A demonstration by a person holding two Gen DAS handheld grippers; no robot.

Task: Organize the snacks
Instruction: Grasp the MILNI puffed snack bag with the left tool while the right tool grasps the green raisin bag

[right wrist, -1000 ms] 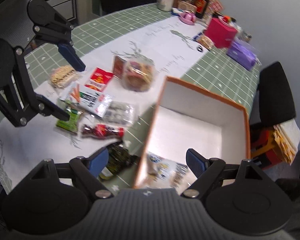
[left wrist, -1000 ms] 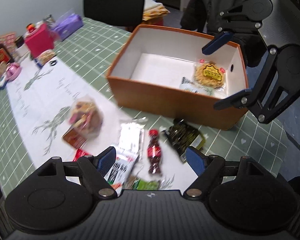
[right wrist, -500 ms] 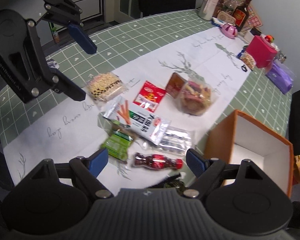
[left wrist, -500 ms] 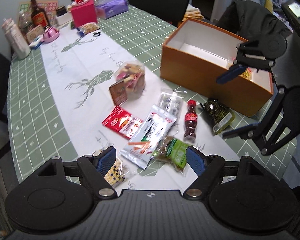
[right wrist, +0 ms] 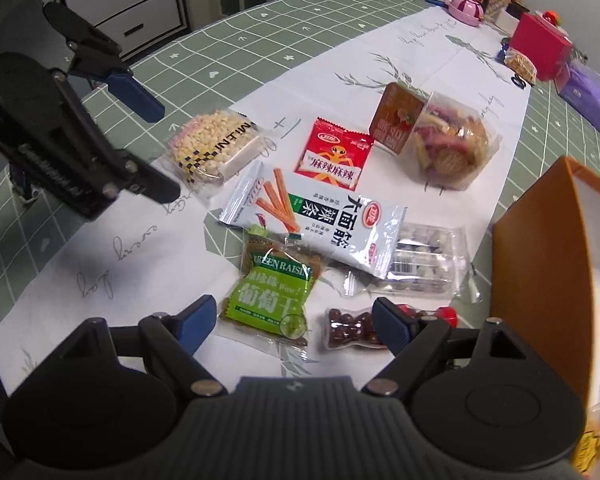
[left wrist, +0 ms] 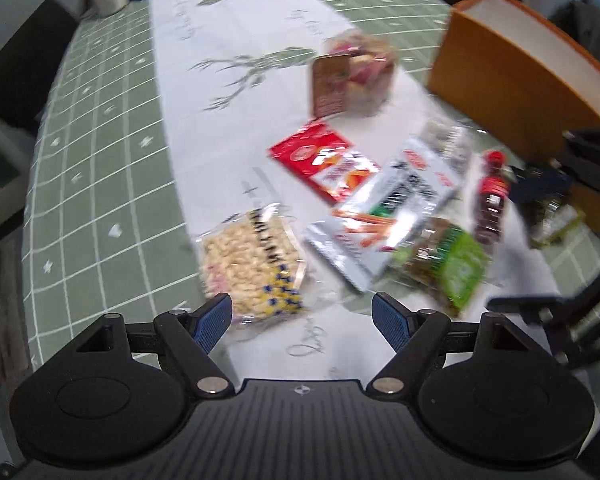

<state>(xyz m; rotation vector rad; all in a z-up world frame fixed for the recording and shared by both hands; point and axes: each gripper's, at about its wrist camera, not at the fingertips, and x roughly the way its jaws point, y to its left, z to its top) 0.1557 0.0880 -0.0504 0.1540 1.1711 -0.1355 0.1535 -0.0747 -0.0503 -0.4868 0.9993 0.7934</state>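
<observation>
Several snacks lie on the white runner. My left gripper [left wrist: 302,312] hangs open just above a puffed-rice pack [left wrist: 252,264], nothing between its fingers; in the right wrist view the left gripper [right wrist: 166,152] hovers by that rice pack [right wrist: 216,144]. My right gripper [right wrist: 294,314] is open over a green raisin pack [right wrist: 272,296], beside a bottle-shaped candy pack [right wrist: 356,328]. A silver stick-snack packet [right wrist: 320,220], a red spicy packet [right wrist: 334,156], a clear pack of round sweets [right wrist: 420,264] and a cookie bag [right wrist: 448,144] lie beyond. The orange box [right wrist: 540,240] stands at the right.
The orange box [left wrist: 512,76] rises right of the pile. At the table's far end stand a pink box [right wrist: 540,46], a purple bag [right wrist: 588,92], bottles and a pink dish [right wrist: 466,8]. A drawer cabinet [right wrist: 120,4] and dark chairs border the green checked table.
Both grippers have swung away from the orange box and come down over the snack pile, still open. The left view has rolled and now sits close over the rice pack.
</observation>
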